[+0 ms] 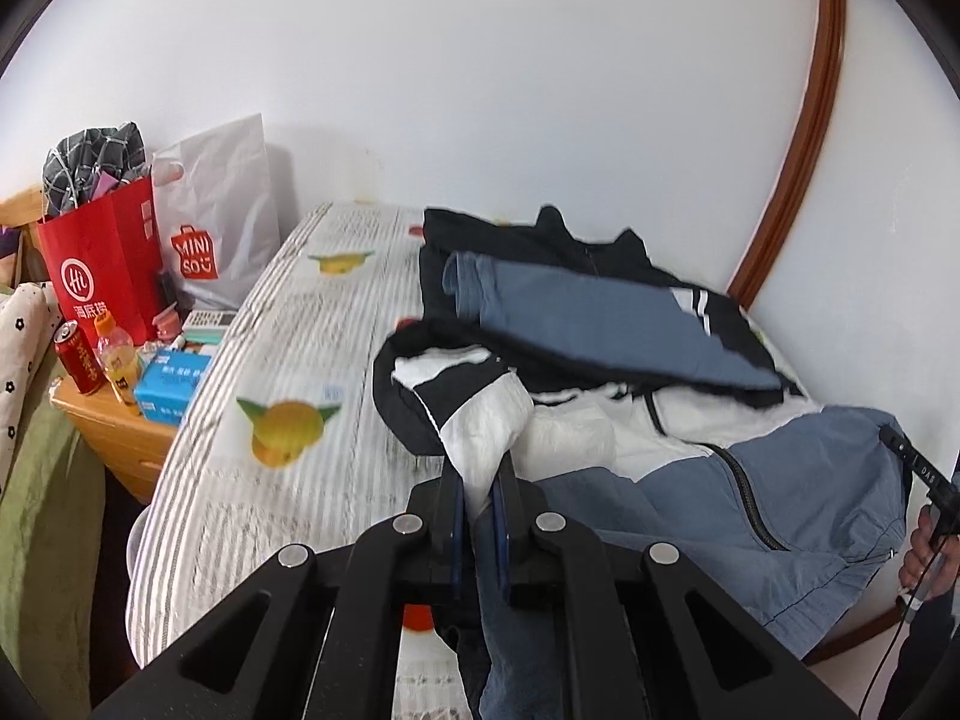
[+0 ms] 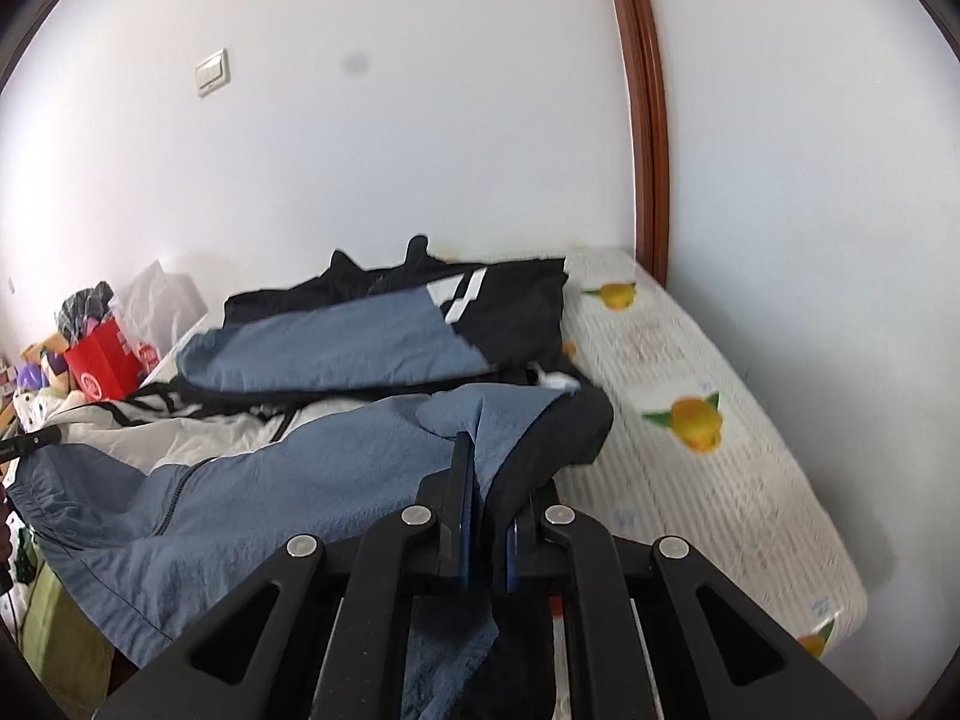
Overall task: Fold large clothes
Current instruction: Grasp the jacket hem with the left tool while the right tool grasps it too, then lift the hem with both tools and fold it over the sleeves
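Note:
A large blue, white and black zip jacket (image 1: pixel 750 480) lies crumpled on the bed, with one blue sleeve (image 1: pixel 588 318) folded across its black top part. My left gripper (image 1: pixel 480 480) is shut on a white and black fold of the jacket near its left side. In the right wrist view the jacket (image 2: pixel 270 480) spreads to the left, and my right gripper (image 2: pixel 489 480) is shut on a blue and black fold of it. Both folds are lifted slightly off the bed.
The bed (image 1: pixel 288 348) has a striped sheet with yellow fruit prints (image 2: pixel 696 420) and stands against a white wall. A wooden nightstand (image 1: pixel 114 426) on the left holds a red bag (image 1: pixel 102 264), a can, a bottle and boxes. A wooden door frame (image 2: pixel 648 120) stands at the bed's far corner.

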Available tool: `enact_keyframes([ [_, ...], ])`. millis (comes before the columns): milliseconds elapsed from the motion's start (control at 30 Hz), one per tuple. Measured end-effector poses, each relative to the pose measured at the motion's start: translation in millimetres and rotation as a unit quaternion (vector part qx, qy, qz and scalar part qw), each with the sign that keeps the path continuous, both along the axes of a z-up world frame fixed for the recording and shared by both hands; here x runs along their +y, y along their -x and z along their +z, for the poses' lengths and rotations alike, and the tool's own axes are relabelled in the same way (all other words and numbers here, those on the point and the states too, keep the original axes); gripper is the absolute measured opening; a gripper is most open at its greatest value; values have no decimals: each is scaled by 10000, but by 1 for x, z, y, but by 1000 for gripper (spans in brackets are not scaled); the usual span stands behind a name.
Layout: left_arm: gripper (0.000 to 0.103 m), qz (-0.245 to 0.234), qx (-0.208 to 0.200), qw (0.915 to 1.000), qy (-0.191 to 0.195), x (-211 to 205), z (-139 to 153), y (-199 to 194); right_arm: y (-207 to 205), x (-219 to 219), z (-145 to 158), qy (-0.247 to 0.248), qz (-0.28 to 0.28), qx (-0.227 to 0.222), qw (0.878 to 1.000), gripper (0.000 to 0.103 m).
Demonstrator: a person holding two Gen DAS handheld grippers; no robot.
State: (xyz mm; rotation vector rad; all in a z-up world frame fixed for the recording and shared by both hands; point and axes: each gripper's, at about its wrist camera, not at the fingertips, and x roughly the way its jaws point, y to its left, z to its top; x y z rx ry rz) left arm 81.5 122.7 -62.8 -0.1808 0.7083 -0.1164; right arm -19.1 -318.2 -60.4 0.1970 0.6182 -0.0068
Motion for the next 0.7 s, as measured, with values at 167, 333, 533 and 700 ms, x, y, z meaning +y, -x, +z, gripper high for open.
enact_keyframes([
  [167,8,-3,-77,9998,-185,-8,12,-21,-23,-2,10,-33,-55,4,10000,7],
  [333,8,19,-154,9994,-306,-16,20,-43,-48,-4,15,-42,-116,3,9999,7],
  [533,8,123,-80,9996,-261,-14,23,-76,-82,-7,15,-57,-128,12,9999,7],
  [700,8,152,-16,9995,-270,-15,21,-102,-110,-9,16,-90,-109,20,9999,7],
])
